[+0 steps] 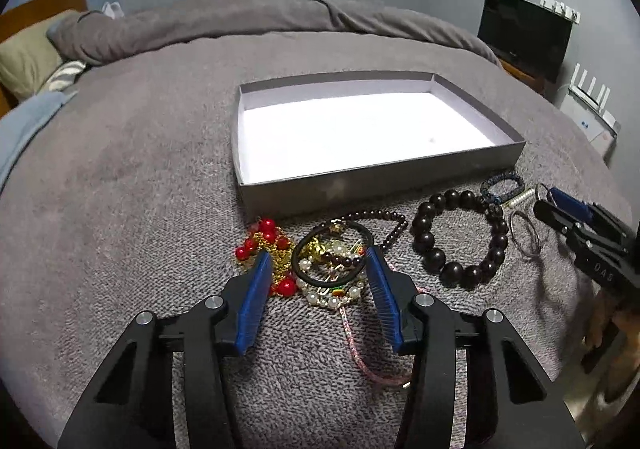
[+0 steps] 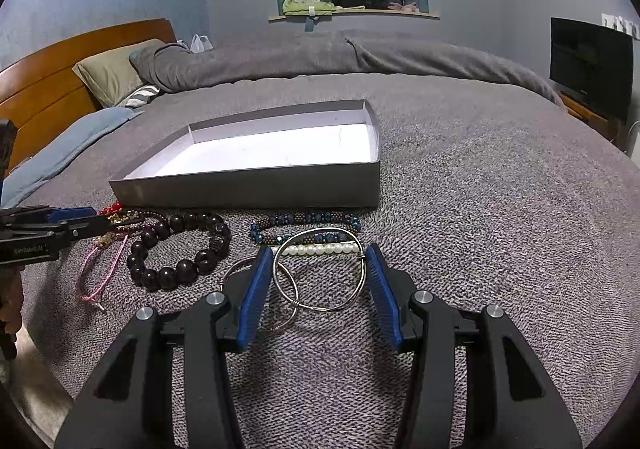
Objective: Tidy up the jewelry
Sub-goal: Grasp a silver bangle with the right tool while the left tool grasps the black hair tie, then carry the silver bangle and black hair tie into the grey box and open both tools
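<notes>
My left gripper (image 1: 318, 259) hangs over a tangled pile: a black elastic ring (image 1: 304, 245), pearls (image 1: 332, 303) and red beads on gold chain (image 1: 266, 227). Its blue pads straddle the black ring, with a gap left at the left pad. My right gripper (image 2: 320, 261) has its pads against both sides of a silver wire bangle (image 2: 320, 307) with a pearl bar. A second silver ring (image 2: 286, 313) lies under it. A large dark bead bracelet (image 2: 186, 269) lies between the two grippers. The grey box (image 1: 360, 185) with a white floor stands just behind.
All this lies on a grey bed blanket. A blue beaded bracelet (image 2: 304, 219) rests against the box front, and a pink cord (image 1: 356, 353) trails toward me. Pillows (image 2: 112, 73) and a wooden headboard are far left; a dark screen (image 2: 592, 65) stands at the right.
</notes>
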`<state>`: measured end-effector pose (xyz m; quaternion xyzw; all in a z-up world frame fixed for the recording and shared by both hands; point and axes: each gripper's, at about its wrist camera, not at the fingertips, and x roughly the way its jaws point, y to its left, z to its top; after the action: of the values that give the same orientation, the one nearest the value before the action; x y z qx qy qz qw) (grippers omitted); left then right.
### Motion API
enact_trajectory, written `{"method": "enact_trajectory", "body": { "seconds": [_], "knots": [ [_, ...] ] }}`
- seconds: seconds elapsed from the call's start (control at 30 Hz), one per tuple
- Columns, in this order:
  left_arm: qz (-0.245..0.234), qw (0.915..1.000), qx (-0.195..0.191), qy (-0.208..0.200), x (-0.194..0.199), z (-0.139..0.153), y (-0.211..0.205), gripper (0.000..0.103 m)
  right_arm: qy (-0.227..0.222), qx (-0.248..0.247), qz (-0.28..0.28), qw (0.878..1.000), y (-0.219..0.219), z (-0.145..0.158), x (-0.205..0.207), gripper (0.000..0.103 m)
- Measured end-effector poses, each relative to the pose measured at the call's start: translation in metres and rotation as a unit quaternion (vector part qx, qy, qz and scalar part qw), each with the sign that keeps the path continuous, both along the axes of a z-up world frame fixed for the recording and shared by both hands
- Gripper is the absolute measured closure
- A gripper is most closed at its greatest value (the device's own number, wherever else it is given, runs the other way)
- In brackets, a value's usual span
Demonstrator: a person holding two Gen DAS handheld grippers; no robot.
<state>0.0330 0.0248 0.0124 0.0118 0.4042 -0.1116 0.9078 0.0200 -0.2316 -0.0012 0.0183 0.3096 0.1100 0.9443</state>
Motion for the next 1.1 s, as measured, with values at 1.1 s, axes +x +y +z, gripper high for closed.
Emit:
{"method": "enact_trajectory", "body": {
  "seconds": [1.1],
  "knots": [
    [-0.037, 0.9966, -0.027, -0.068, -0.007, 0.062, -0.003, 0.096, -0.034, -0.007, 0.004, 0.999, 0.004, 0.026, -0.002, 0.055]
  ]
}}
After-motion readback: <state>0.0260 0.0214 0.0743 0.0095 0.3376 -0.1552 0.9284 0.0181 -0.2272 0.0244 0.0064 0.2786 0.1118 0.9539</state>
